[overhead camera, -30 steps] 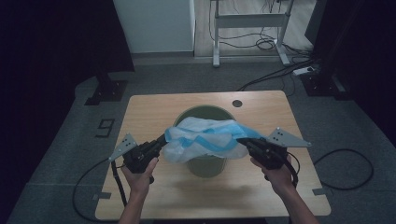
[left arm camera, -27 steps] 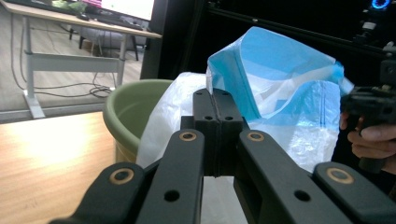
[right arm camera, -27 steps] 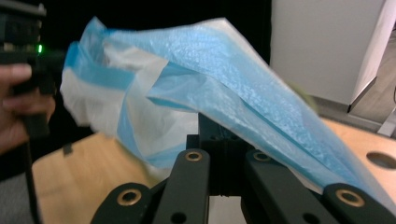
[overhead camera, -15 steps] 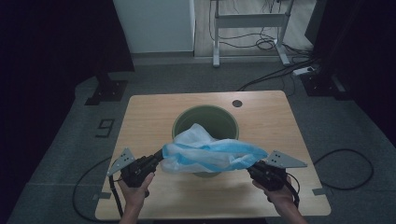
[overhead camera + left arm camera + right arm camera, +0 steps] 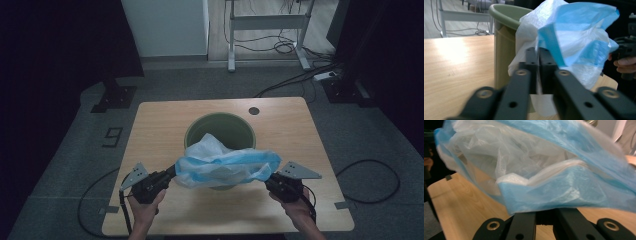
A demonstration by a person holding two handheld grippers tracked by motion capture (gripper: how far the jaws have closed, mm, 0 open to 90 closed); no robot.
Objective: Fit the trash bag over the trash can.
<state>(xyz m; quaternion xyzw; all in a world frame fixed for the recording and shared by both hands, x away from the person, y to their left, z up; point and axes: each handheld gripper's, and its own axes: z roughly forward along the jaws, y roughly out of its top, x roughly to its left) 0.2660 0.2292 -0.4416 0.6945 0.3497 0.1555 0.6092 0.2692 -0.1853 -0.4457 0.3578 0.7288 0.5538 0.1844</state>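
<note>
Stretching of the bin liner (image 5: pixel 222 167) is in hand: it is held taut between the left tongs (image 5: pixel 172 172) and right tongs (image 5: pixel 270 177), both clamped on its rim, just before the green bin (image 5: pixel 197 131). Next, the mouth likely needs lifting over the bin.

**Bag sliding back off the bin**

I am drawing both my claws toward the bottom edge of the high view, my left gripper (image 5: pixel 171 173) and my right gripper (image 5: pixel 270 178) dropping lower in the frame. The blue-and-white bag (image 5: pixel 225 165) is coming with them, uncovering more of the green bin (image 5: pixel 226 127), whose mouth is now opening up at centre frame.
</note>
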